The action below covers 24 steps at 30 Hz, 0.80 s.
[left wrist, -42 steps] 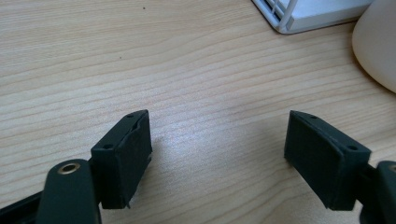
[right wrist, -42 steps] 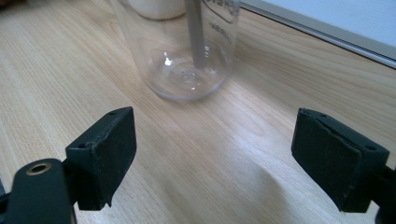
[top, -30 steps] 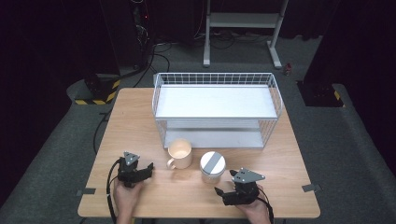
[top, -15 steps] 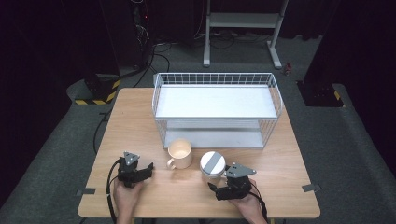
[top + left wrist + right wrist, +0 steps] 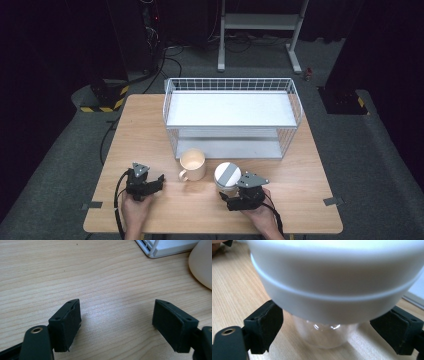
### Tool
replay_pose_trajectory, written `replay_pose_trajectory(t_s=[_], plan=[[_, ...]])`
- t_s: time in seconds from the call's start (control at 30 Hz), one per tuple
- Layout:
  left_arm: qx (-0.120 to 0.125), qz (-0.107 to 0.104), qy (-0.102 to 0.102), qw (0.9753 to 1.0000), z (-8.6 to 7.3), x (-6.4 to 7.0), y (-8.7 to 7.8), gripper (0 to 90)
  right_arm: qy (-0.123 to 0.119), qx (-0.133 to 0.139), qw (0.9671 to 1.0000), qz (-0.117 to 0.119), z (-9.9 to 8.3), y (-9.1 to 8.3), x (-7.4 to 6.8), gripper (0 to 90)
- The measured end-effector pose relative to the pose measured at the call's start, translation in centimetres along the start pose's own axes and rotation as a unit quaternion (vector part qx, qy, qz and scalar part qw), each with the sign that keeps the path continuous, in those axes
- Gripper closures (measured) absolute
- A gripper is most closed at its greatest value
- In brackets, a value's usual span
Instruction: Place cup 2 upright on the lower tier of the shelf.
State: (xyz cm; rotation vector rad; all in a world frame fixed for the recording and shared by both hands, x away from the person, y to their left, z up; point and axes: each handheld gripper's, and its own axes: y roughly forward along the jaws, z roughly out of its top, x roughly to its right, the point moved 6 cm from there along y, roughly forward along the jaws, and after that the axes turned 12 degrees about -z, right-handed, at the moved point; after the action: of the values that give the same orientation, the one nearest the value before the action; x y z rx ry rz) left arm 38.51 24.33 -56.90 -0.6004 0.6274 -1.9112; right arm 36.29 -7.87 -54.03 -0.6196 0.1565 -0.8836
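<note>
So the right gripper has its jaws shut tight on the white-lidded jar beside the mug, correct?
Not quite. The right gripper is at the white-lidded jar beside the mug, but its jaws stand open, one on each side of the glass with gaps left, as the right gripper view shows.

High view overlooks the table; gripper views skim it closely.

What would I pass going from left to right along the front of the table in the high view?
Left hand-held gripper → cream ceramic mug with a handle → clear glass jar with a white lid → right hand-held gripper, its jaws apart, either side of the jar.
</note>
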Motion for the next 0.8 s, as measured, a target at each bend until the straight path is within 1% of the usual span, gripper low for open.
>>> replay_pose_trajectory(t_s=[0.1, 0.2, 0.3, 0.33, 0.4, 0.5, 0.57, 0.67, 0.77, 0.8], plan=[[0.000, 0.000, 0.000, 1.0000, 0.00, 0.00, 0.00, 22.9, 0.006, -0.003, 1.0000, -0.002, 0.00, 0.35, 0.06, 12.8], [0.000, 0.000, 0.000, 1.0000, 0.01, -0.01, 0.02, 22.8, -0.001, -0.004, 1.0000, -0.005, 0.03, 0.62, -0.07, 13.5], [0.000, 0.000, -0.001, 1.0000, 0.02, -0.02, 0.03, 22.7, -0.001, -0.006, 1.0000, -0.008, 0.04, 0.64, -0.14, 13.7], [0.000, 0.000, 0.000, 1.0000, 0.03, -0.04, 0.04, 22.7, 0.002, -0.005, 0.9999, -0.009, 0.17, 0.62, -0.11, 14.1], [0.000, 0.000, 0.000, 1.0000, 0.02, -0.02, 0.04, 22.5, -0.001, 0.004, 0.9999, -0.010, 0.42, 0.58, -0.09, 14.1], [0.000, 0.000, -0.001, 1.0000, 0.02, -0.02, 0.04, 22.5, 0.004, 0.010, 0.9999, -0.009, 0.62, 0.67, -0.18, 15.1], [0.000, 0.000, 0.000, 1.0000, 0.03, -0.03, 0.04, 22.5, 0.008, 0.007, 0.9999, -0.006, 0.66, 0.82, -0.27, 15.7], [0.000, 0.000, 0.000, 1.0000, 0.03, -0.03, 0.04, 22.5, 0.004, 0.004, 1.0000, -0.004, 0.65, 0.93, -0.34, 17.2], [0.000, 0.000, 0.000, 1.0000, 0.03, -0.03, 0.04, 22.5, 0.002, 0.000, 1.0000, -0.009, 0.62, 0.97, -0.38, 18.4], [0.000, 0.000, 0.000, 1.0000, 0.03, -0.02, 0.04, 22.5, -0.002, 0.001, 0.9999, -0.011, 0.66, 0.99, -0.38, 18.5]])
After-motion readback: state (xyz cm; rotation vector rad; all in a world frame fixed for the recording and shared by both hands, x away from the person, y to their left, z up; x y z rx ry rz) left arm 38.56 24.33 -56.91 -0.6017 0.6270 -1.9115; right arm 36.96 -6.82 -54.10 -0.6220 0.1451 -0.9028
